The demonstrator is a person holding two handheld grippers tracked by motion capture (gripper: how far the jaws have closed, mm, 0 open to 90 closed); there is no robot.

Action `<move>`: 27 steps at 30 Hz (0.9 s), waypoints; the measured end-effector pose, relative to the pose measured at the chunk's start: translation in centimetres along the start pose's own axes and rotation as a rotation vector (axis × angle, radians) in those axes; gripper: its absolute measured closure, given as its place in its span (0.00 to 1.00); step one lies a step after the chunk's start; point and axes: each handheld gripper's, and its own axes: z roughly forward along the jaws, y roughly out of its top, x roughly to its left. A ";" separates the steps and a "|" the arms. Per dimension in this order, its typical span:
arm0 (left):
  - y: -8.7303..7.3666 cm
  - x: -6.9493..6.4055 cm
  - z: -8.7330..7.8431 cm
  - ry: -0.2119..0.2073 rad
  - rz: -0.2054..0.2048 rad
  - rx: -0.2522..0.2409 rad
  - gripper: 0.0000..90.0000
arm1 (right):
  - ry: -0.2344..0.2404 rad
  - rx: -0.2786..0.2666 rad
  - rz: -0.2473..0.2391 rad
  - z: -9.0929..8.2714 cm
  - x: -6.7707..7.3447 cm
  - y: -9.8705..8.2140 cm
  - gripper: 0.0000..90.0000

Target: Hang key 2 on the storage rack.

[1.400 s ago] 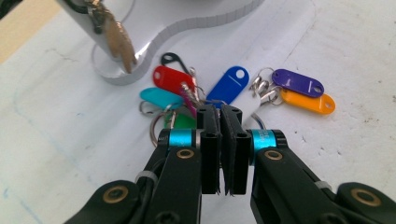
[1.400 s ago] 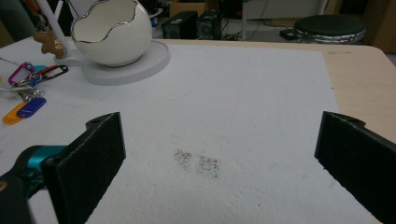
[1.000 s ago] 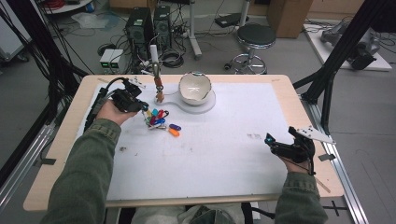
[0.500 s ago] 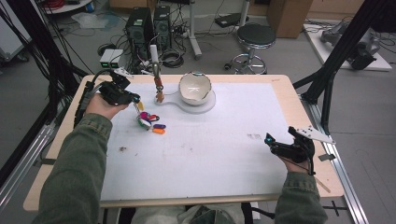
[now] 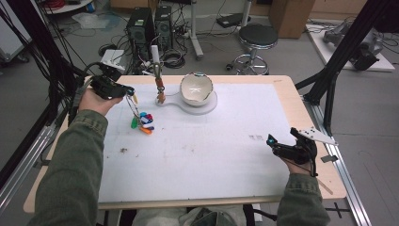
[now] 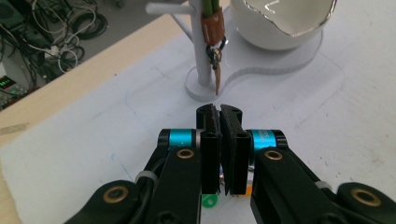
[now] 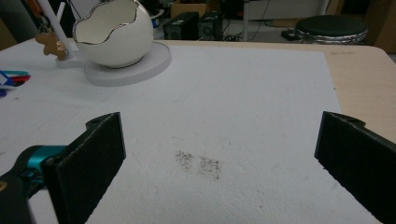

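My left gripper (image 5: 128,93) is raised over the back left of the white mat, shut on a thin chain. From the chain hangs a bunch of colourful tags (image 5: 143,123), whose lower end is at the mat. In the left gripper view the jaws (image 6: 219,119) are pressed together, with a green ring (image 6: 208,201) and an orange bit just under them. Ahead stands a white peg stand (image 6: 203,65) with a brown charm (image 6: 212,30) on it, beside a white egg-shaped bowl (image 5: 196,88). My right gripper (image 5: 282,143) rests open at the front right, holding nothing (image 7: 219,158).
The bowl (image 7: 114,32) sits on a round white base (image 5: 207,104) joined to the stand's foot. A dirty smudge (image 7: 198,163) marks the mat in front of my right gripper. The wooden table edge (image 5: 310,117) runs close on the right.
My left gripper has moved left and away from me, rising and pulling the chain taut; the bunch of tags trailed a little to the left. The right gripper has stayed put.
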 end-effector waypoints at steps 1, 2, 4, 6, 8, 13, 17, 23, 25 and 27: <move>0.1 0.0 -0.2 0.003 -0.006 -0.007 0.96 | 0.000 0.000 0.000 0.0 0.0 0.0 0.01; 0.3 0.1 -0.4 0.006 -0.017 -0.023 0.96 | 0.000 0.000 -0.001 0.0 0.0 0.0 0.01; 0.6 0.2 -0.8 0.003 -0.031 -0.042 0.96 | -0.002 -0.001 0.001 0.0 0.0 0.0 0.01; 0.8 0.2 -1.0 0.013 -0.038 -0.052 0.96 | 0.000 0.001 0.002 0.0 0.0 0.0 0.01; 1.1 0.4 -1.2 0.025 -0.042 -0.057 0.96 | -0.001 0.001 0.004 -0.1 0.0 0.0 0.01; 1.6 0.9 -1.5 0.051 -0.069 -0.082 0.96 | -0.001 -0.001 0.006 -0.1 0.0 0.0 0.01; 1.7 1.6 -1.6 0.081 -0.086 -0.129 0.96 | 0.000 -0.002 0.001 0.0 0.0 0.0 0.01; 1.6 2.6 -1.8 0.107 -0.149 -0.185 0.96 | -0.001 0.005 0.006 0.1 -0.2 -0.1 0.01; 1.6 3.0 -1.8 0.109 -0.181 -0.197 0.96 | -0.001 0.003 0.004 0.1 -0.3 -0.1 0.01; 1.5 3.3 -1.9 0.110 -0.199 -0.208 0.96 | -0.001 0.001 0.003 0.1 -0.3 -0.1 0.01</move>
